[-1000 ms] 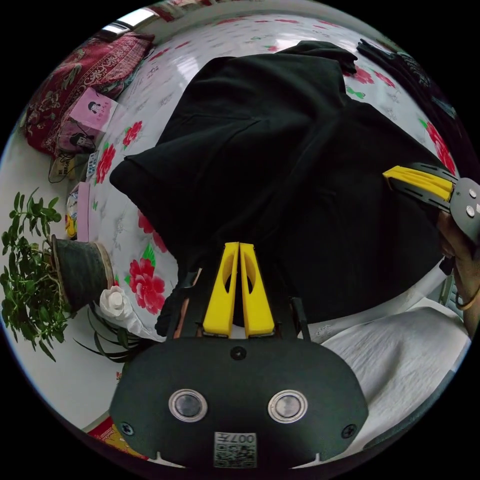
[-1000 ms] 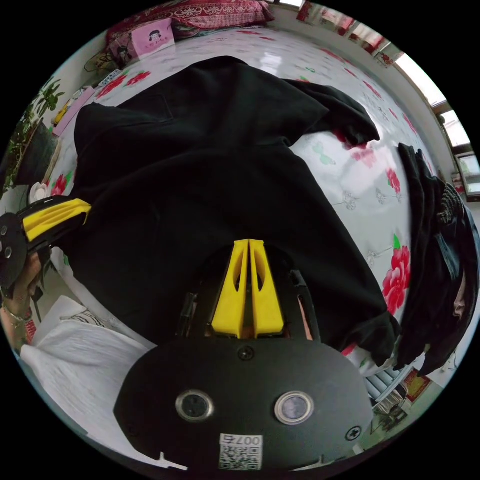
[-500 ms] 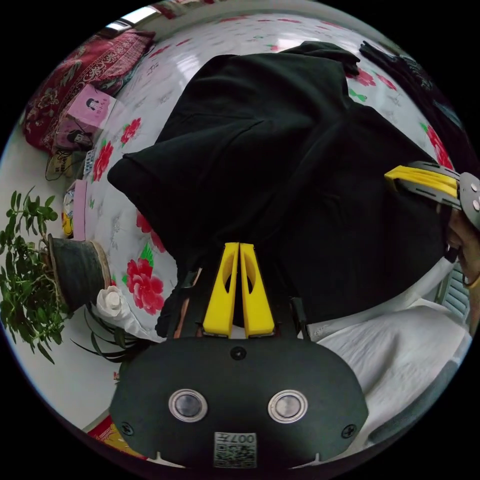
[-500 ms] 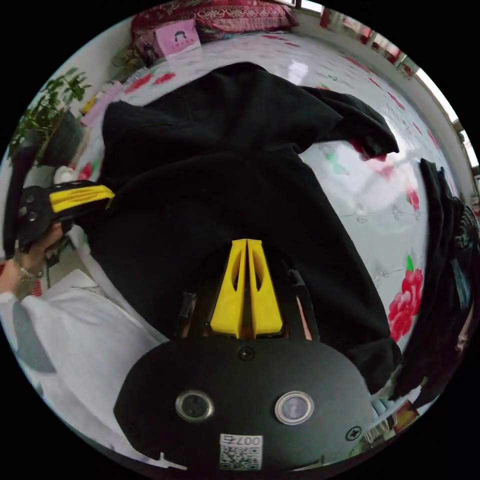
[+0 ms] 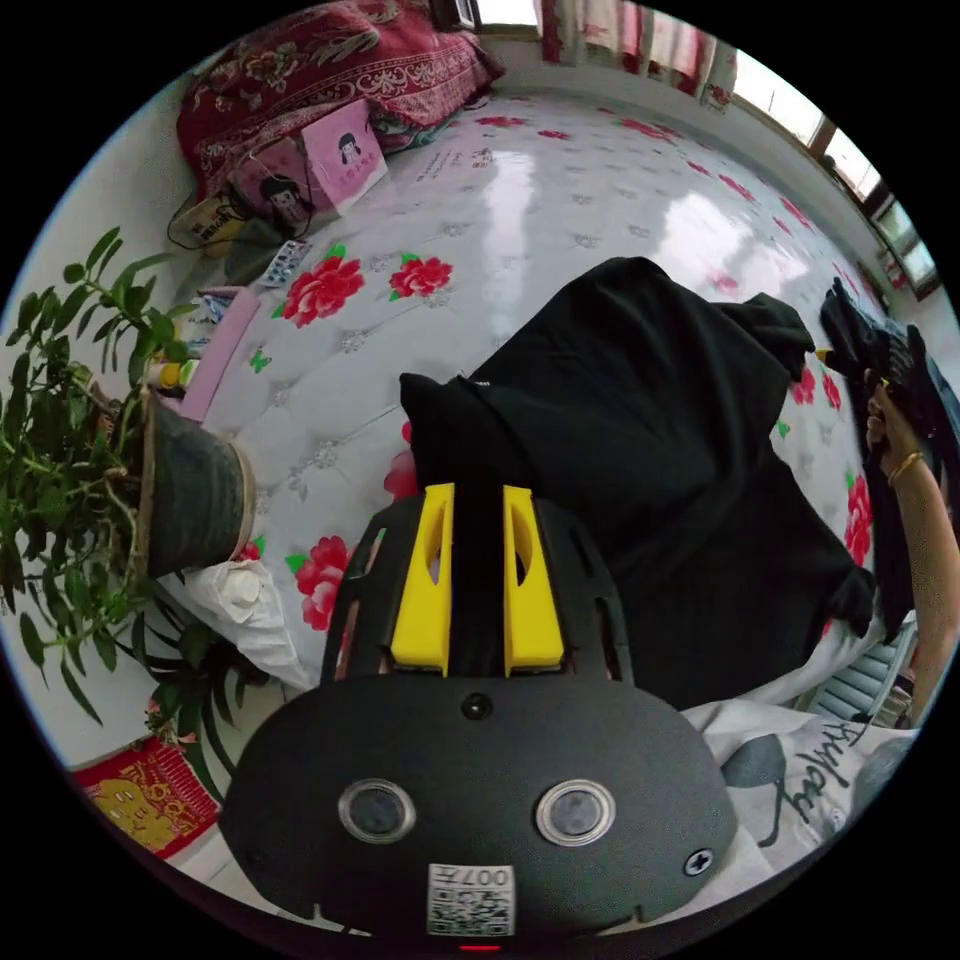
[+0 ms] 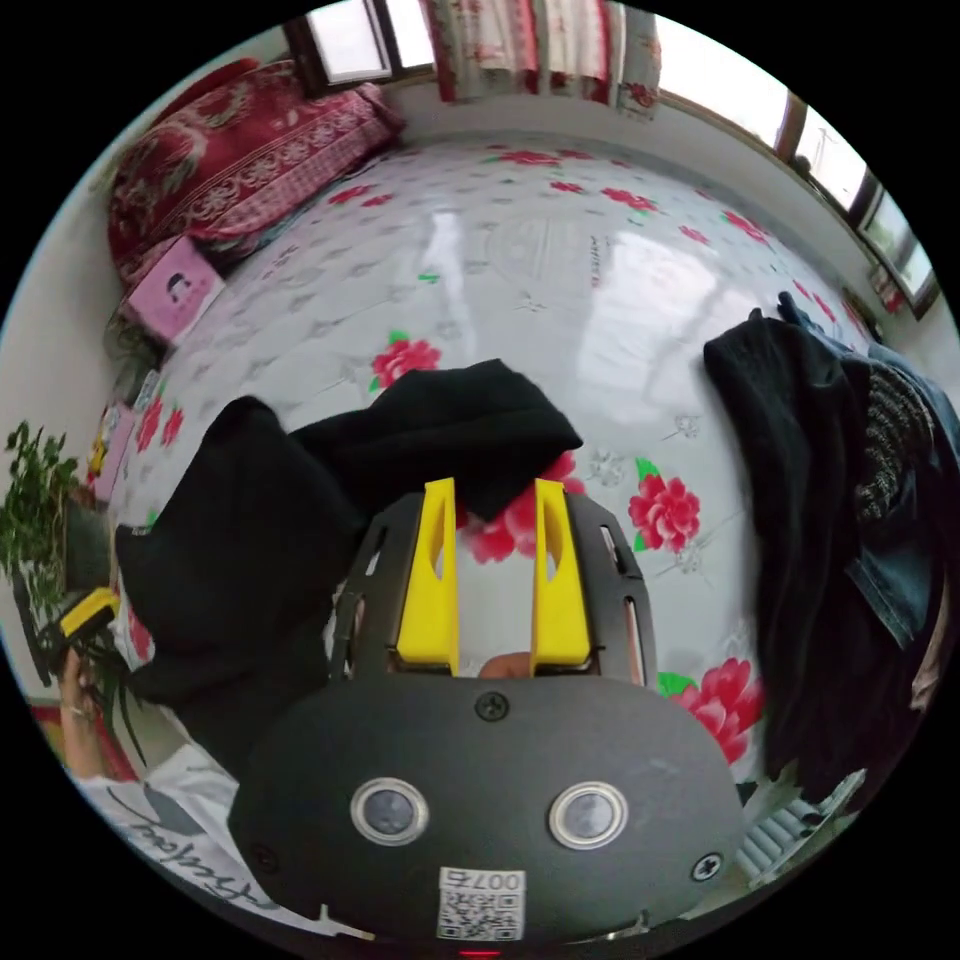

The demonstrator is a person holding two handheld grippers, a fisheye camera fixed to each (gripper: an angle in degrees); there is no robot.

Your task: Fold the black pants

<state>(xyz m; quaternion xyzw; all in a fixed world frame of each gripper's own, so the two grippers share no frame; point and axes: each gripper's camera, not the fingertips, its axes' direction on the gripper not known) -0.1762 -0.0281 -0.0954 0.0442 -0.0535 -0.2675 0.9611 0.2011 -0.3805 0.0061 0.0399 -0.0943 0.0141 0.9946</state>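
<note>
Here I see the black pants (image 5: 660, 470) lying folded on the flowered bed cover (image 5: 520, 230), near its front edge. My left gripper (image 5: 478, 500) has its yellow jaws parted, with dark cloth between them; whether they press it I cannot tell. My right gripper (image 6: 492, 495) stands open, empty, just short of a pant leg end (image 6: 450, 425). A potted plant (image 5: 90, 470) stands beside the bed.
</note>
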